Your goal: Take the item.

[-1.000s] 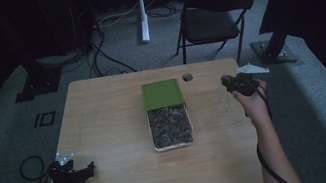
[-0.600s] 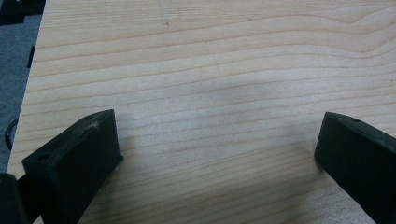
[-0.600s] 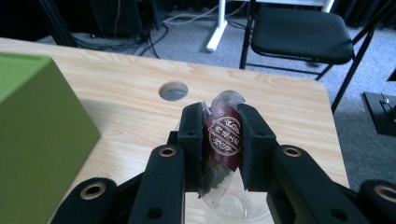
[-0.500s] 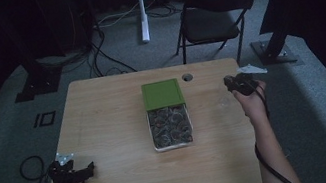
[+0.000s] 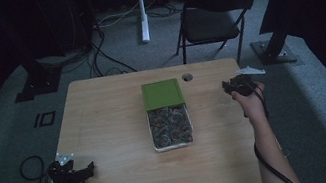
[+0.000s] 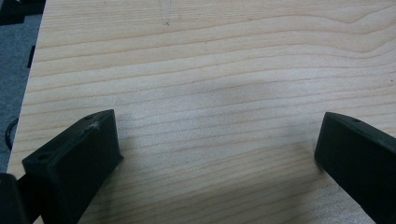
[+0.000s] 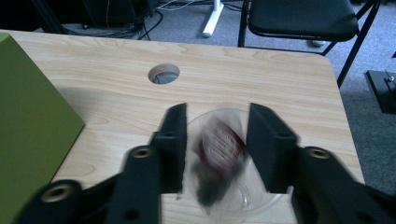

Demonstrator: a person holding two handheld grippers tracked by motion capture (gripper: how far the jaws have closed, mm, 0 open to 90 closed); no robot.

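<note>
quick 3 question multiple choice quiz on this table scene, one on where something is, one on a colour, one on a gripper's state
1. Where does the green lid lie?
A. at the tray's far end
B. on the chair
C. beside the left gripper

2. What colour is the blurred thing between the right gripper jaws?
A. bright yellow
B. dark red
C. blue

3. How do the left gripper jaws stand?
A. clamped on a lid
B. wide apart over bare table
C. shut together

Answers: 1 A, it covers the far end of the tray. 2 B, right gripper view shows it. 3 B, wood between them.
</note>
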